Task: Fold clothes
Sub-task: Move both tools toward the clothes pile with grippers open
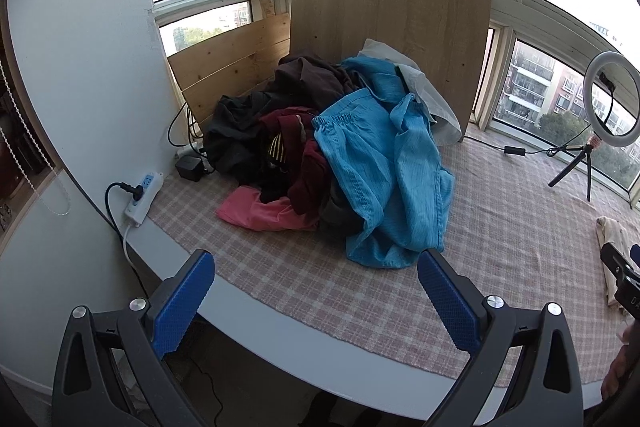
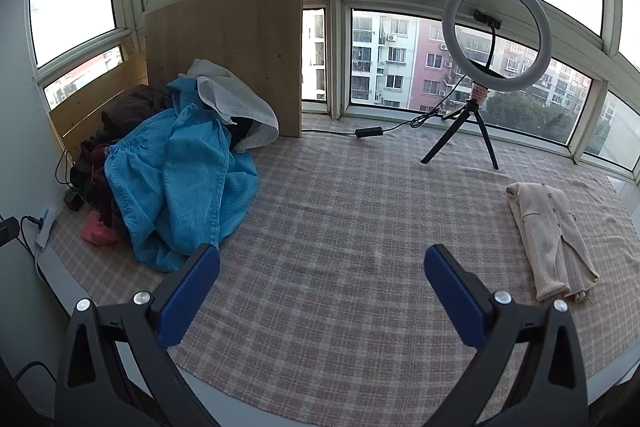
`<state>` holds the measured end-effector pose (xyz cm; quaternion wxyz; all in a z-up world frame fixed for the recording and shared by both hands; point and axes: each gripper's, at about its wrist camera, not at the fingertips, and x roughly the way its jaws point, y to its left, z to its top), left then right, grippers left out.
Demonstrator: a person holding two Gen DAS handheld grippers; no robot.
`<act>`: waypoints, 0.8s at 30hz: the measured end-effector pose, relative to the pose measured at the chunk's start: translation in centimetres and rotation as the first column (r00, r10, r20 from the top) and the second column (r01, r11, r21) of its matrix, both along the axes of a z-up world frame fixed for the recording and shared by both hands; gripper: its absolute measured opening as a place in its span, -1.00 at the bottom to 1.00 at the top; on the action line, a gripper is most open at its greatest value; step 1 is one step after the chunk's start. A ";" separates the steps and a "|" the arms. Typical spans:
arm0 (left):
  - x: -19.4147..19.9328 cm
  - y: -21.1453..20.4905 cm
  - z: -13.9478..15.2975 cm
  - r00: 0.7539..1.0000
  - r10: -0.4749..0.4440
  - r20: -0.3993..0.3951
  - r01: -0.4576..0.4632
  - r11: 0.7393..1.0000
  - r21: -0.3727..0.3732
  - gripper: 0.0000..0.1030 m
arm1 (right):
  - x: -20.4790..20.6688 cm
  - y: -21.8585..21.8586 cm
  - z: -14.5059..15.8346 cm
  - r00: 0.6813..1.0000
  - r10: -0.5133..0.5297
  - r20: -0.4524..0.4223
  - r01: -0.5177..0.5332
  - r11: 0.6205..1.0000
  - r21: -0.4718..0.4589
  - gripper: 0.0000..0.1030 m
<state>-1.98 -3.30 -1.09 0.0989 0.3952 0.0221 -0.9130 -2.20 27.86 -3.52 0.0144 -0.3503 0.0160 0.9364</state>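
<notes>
A pile of unfolded clothes lies at the back left of the checked cloth (image 2: 340,227). On top is a blue garment (image 1: 384,167), also in the right wrist view (image 2: 180,179). Under it are dark red (image 1: 304,155), pink (image 1: 260,211), black (image 1: 236,131), brown and white (image 2: 236,99) pieces. A folded beige cardigan (image 2: 552,235) lies at the right. My left gripper (image 1: 316,267) is open and empty, in front of the pile. My right gripper (image 2: 322,261) is open and empty above the cloth's middle, between pile and cardigan.
A ring light on a tripod (image 2: 480,99) stands at the back right, its cable (image 2: 368,133) running along the window. Wooden boards (image 1: 392,39) lean behind the pile. A power strip (image 1: 144,199) and a black adapter (image 1: 190,167) sit at the left edge.
</notes>
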 end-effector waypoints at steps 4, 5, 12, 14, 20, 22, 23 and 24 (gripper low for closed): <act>-0.1 -0.3 0.1 1.000 0.018 0.006 -0.018 1.000 0.000 0.98 | -0.8 -0.6 0.1 0.999 0.044 -0.001 -0.044 0.999 -0.007 1.00; -0.1 -0.4 0.1 1.000 0.023 0.007 -0.023 1.000 0.001 0.98 | -1.0 -0.8 0.1 0.998 0.056 -0.003 -0.056 0.998 -0.008 1.00; -0.8 -1.2 0.3 1.000 0.031 0.003 -0.031 1.000 -0.001 0.98 | -2.5 -2.1 0.4 0.996 0.088 -0.008 -0.088 0.996 -0.011 1.00; -1.2 -1.6 0.2 1.000 0.030 0.002 -0.030 1.000 0.002 0.98 | -3.0 -2.7 0.4 0.995 0.096 -0.002 -0.096 0.995 -0.014 1.00; -3.1 -3.9 0.2 1.000 0.003 -0.009 -0.002 1.000 0.016 0.98 | -4.1 -4.9 0.9 0.995 0.092 -0.026 -0.092 0.996 0.006 1.00; -3.9 -4.8 0.3 1.000 -0.011 -0.015 0.011 1.000 0.021 0.98 | -4.6 -5.7 1.0 0.995 0.089 -0.042 -0.089 0.996 -0.002 1.00; -4.4 -5.5 0.3 1.000 -0.017 -0.017 0.017 1.000 0.023 0.98 | -4.9 -6.1 1.1 0.995 0.091 -0.051 -0.091 0.996 -0.009 1.00; -5.0 -6.2 0.4 1.000 -0.023 -0.018 0.023 0.999 0.028 0.98 | -5.3 -6.6 1.1 0.993 0.101 -0.060 -0.103 0.994 -0.022 1.00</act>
